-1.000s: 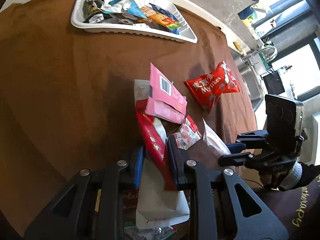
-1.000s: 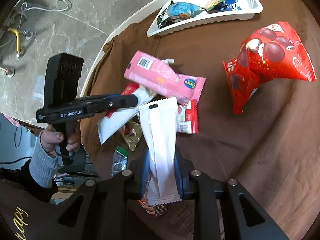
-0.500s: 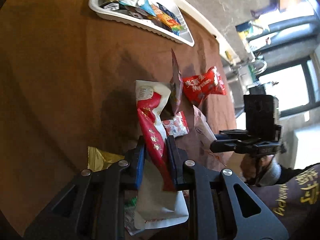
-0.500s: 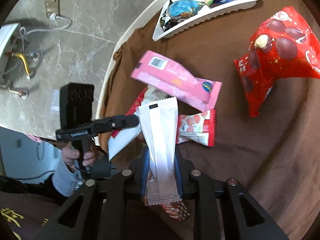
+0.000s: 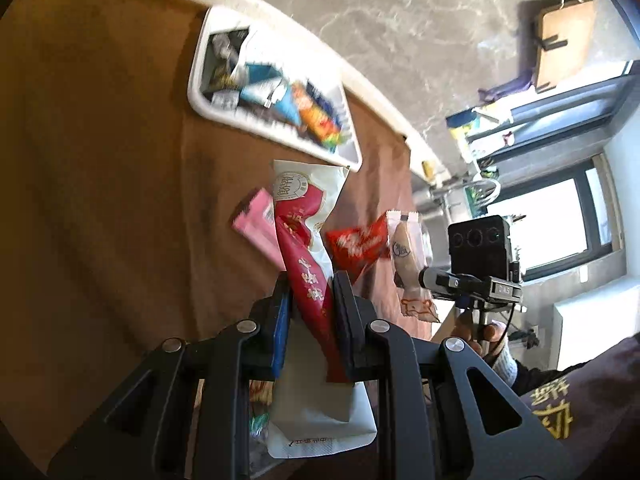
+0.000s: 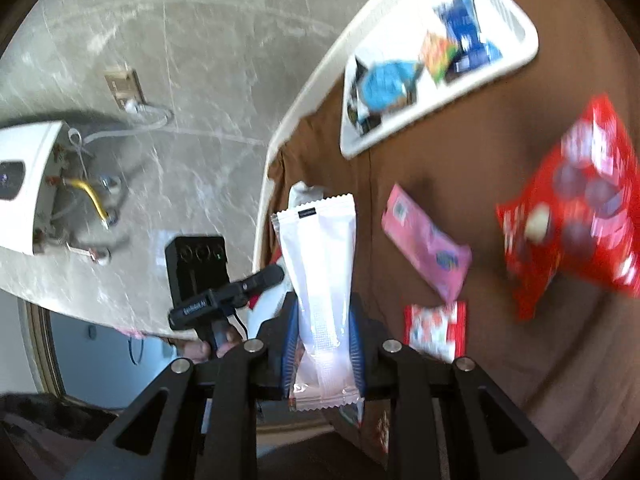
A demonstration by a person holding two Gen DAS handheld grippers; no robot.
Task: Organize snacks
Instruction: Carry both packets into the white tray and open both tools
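My left gripper [image 5: 310,296] is shut on a red-and-white snack pouch [image 5: 306,248], held up off the brown tablecloth. My right gripper [image 6: 324,320] is shut on a long white snack packet [image 6: 322,272], also lifted; it shows in the left wrist view [image 5: 406,256] as a clear packet with a bun inside. The white tray [image 5: 196,92] with several snacks lies at the far edge of the table, and shows in the right wrist view [image 6: 516,60] too. A pink packet [image 6: 426,244], a small red-and-white packet [image 6: 434,330] and a big red bag [image 6: 572,224] lie on the cloth.
The round table has a brown cloth [image 5: 100,200] and a pale rim [image 6: 280,152]. More small packets lie under my left gripper [image 5: 260,424]. A marble floor [image 6: 180,60] lies beyond the table, with a window [image 5: 560,220] at the right.
Both grippers have lifted and swung with their packets still held. The pink packet has dropped flat onto the cloth. The tray now sits nearer the middle of both views.
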